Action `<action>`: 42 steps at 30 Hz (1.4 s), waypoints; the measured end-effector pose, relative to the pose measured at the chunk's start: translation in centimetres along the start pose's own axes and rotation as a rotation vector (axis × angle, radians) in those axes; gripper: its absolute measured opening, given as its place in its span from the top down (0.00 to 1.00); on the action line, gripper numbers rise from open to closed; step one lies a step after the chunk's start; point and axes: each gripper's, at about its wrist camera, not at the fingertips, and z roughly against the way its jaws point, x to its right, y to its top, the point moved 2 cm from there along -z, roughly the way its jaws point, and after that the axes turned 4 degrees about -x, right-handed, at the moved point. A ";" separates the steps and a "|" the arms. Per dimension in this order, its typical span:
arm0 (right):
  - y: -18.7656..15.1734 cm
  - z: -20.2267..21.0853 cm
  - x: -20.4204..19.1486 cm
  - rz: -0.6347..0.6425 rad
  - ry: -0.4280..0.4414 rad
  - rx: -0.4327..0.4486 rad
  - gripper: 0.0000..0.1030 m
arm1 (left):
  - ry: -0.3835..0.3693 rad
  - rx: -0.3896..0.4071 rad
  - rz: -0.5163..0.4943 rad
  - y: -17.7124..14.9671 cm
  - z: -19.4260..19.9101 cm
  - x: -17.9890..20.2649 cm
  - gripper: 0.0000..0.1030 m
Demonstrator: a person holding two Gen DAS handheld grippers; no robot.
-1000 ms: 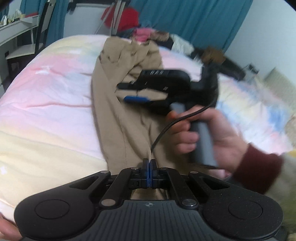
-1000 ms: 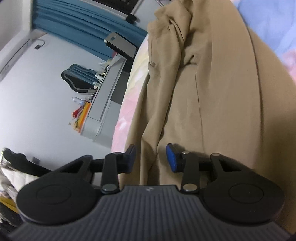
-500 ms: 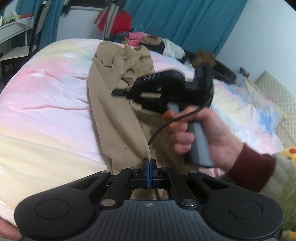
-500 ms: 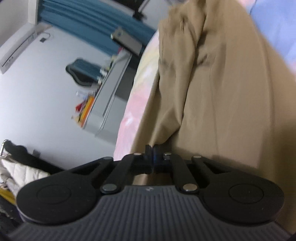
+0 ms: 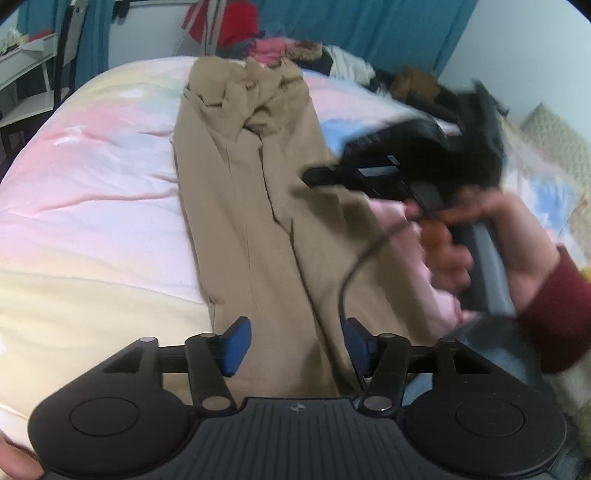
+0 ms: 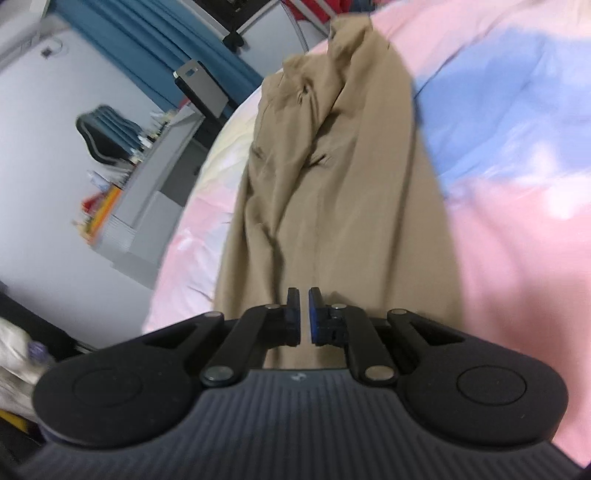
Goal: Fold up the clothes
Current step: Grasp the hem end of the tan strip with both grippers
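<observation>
Tan trousers (image 5: 255, 206) lie stretched lengthwise on the pastel bed (image 5: 92, 192), waist bunched at the far end.

The left hand-held gripper (image 5: 295, 345) hangs released over the near leg ends, blue pads spread wide and gripping nothing. The right hand-held gripper (image 6: 303, 317), blurred in the left view, hovers above the trousers' right side, its fingers nearly together with a thin gap and no cloth between them. Blue curtains (image 5: 369, 26) hang beyond.

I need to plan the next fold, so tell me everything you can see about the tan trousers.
The tan trousers look like soft woven cloth, laid lengthwise on the pastel bedspread. The two legs lie side by side towards the cameras; the far waist end is bunched and creased. The left tongs stand open over the near end, and nothing grips the cloth.
</observation>
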 end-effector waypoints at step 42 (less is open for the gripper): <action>-4.1 17.6 -5.2 0.157 -0.077 0.040 0.87 | -0.274 0.264 0.321 2.0 9.6 -4.6 0.96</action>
